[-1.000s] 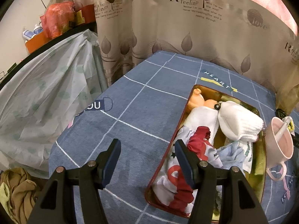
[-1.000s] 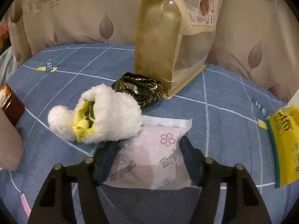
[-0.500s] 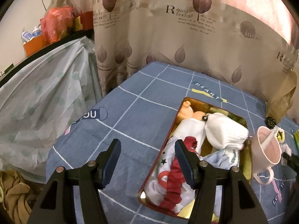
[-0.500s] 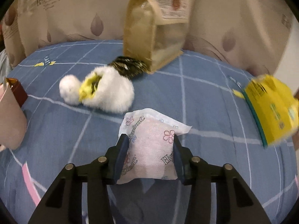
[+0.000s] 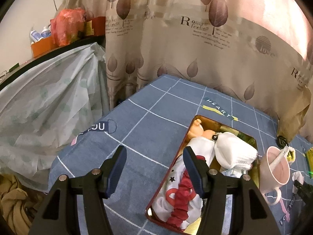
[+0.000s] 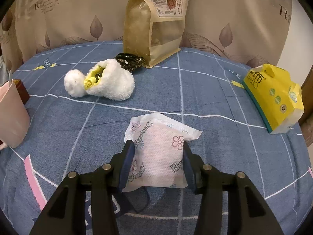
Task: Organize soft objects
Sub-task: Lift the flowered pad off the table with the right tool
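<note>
Right hand-held gripper (image 6: 156, 162) pinching soft white packet (image 6: 156, 152), jaws easing apart slightly, pads pressing both sides. Packet: dimpled nonwoven wrap, pink flower prints, grey "Hygienic" lettering, puffy middle, crimped top edge. Raised above blue checked tabletop (image 6: 205, 90). Left hand-held gripper (image 5: 154, 162) spread, nothing between jaws.

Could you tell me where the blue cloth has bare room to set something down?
Bare: the wide stretch left of the tray, and between the fluffy white toy and yellow tissue pack. Crowded: the tray itself, and beside the pink cup.
</note>
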Tool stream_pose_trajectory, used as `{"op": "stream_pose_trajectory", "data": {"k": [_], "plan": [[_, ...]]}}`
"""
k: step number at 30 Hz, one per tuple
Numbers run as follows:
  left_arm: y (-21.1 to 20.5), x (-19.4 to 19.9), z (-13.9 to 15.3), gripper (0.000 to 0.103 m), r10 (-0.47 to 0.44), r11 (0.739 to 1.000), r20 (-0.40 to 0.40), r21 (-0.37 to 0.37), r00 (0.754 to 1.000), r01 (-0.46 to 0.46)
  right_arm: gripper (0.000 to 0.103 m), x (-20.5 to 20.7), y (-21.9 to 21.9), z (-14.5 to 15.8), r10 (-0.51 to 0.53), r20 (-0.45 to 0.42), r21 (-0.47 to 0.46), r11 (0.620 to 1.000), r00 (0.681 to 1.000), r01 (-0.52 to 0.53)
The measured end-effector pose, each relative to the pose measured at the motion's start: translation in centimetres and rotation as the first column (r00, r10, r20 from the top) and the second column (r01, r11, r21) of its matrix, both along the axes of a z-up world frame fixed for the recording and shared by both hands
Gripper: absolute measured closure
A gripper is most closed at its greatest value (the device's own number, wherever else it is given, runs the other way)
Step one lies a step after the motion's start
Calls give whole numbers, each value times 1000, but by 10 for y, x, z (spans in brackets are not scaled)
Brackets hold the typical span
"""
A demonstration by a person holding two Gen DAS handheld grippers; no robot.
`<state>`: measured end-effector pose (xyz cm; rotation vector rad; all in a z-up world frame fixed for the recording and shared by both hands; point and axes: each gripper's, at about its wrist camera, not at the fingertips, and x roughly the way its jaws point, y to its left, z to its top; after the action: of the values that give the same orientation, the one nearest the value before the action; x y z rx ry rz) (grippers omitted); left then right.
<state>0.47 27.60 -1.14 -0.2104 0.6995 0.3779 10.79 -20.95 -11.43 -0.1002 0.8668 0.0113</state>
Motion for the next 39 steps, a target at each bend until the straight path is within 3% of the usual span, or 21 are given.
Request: {"op": "stream_pose_trajectory", "data": {"k": [17, 30, 39], "plan": [[-6, 1, 0, 42, -13, 999, -3, 29, 1000, 13, 53, 0, -8, -2, -9, -8, 27, 1000, 1000, 10], [1, -12, 3, 42, 24, 1000, 16, -9, 1000, -24, 52, 0, -7, -1, -10, -10, 28, 1000, 1000, 10], [-6, -12, 4, 42, 16, 1000, 17, 15, 1000, -16, 51, -1, -7, -1, -11, -12, 40, 999, 1000, 11]]}}
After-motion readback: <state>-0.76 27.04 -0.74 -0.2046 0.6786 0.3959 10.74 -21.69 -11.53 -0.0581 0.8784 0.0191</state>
